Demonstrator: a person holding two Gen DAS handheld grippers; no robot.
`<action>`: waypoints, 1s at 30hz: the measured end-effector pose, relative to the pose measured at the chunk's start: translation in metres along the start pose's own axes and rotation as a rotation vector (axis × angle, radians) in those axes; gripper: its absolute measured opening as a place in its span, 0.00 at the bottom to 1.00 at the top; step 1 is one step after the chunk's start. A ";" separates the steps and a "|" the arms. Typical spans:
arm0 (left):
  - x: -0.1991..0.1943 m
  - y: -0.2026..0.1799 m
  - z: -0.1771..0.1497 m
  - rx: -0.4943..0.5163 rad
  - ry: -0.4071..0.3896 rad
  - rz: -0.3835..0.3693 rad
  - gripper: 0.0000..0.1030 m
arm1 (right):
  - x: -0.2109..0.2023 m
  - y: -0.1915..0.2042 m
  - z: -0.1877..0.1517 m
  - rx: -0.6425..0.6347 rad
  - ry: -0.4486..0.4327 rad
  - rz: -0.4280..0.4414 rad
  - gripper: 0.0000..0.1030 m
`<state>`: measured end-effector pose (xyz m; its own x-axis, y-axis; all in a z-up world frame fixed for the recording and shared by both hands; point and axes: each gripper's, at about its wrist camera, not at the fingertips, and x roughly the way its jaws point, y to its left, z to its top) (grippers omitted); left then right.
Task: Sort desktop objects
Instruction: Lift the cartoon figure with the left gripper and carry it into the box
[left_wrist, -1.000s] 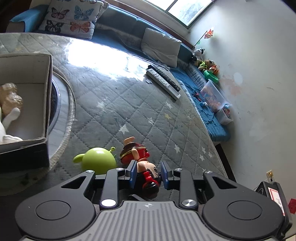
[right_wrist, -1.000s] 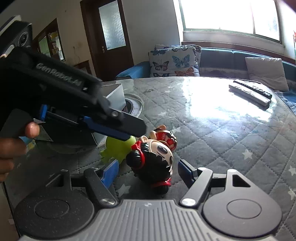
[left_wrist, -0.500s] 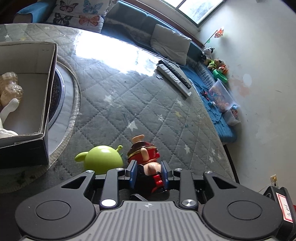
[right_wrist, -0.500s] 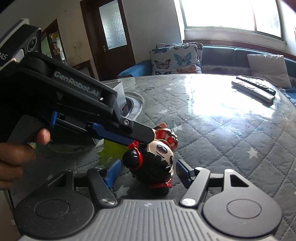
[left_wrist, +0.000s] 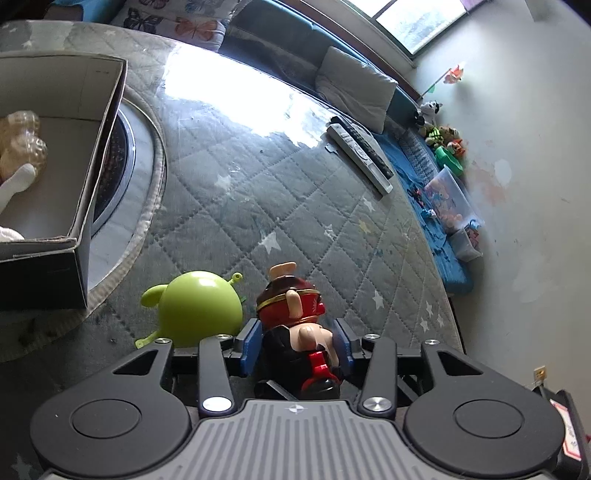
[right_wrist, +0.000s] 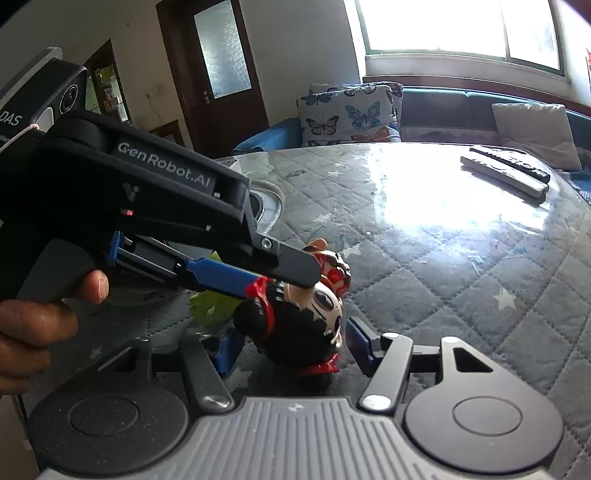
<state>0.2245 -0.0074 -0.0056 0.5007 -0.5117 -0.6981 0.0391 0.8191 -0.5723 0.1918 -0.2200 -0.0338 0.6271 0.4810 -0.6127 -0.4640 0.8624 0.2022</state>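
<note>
A black-haired doll with a red headband (left_wrist: 284, 343) stands on the quilted table cover. My left gripper (left_wrist: 297, 345) is shut on it, one blue pad against each side. From the right wrist view the doll (right_wrist: 314, 310) leans between the spread pads of my open right gripper (right_wrist: 293, 349), which touch nothing. The left gripper's fingers (right_wrist: 221, 275) come in from the left at the doll's head. A red-hatted figurine (left_wrist: 291, 299) stands just beyond the doll, and a green alien toy (left_wrist: 199, 310) lies to its left.
An open cardboard box (left_wrist: 85, 206) holding a few toys sits at the left on a round mat (left_wrist: 147, 177). Two remote controls (left_wrist: 358, 155) lie at the table's far right edge. A hand (right_wrist: 33, 325) holds the left gripper's handle. A sofa with cushions runs behind the table.
My left gripper has pushed further forward around the doll, and its jaws stand a little wider than before. The right gripper has held its place, its pads slightly closer together.
</note>
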 end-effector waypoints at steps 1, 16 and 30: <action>0.000 0.000 0.000 -0.003 0.000 -0.001 0.44 | 0.000 0.000 0.000 0.001 0.002 0.002 0.53; -0.028 -0.007 -0.007 0.045 -0.049 -0.036 0.43 | -0.019 0.017 0.005 -0.042 -0.014 -0.021 0.53; -0.128 0.037 0.022 -0.007 -0.279 0.006 0.43 | -0.002 0.102 0.068 -0.252 -0.088 0.089 0.53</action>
<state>0.1805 0.0941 0.0717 0.7196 -0.4152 -0.5565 0.0303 0.8196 -0.5722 0.1859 -0.1223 0.0398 0.6236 0.5746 -0.5300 -0.6540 0.7549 0.0490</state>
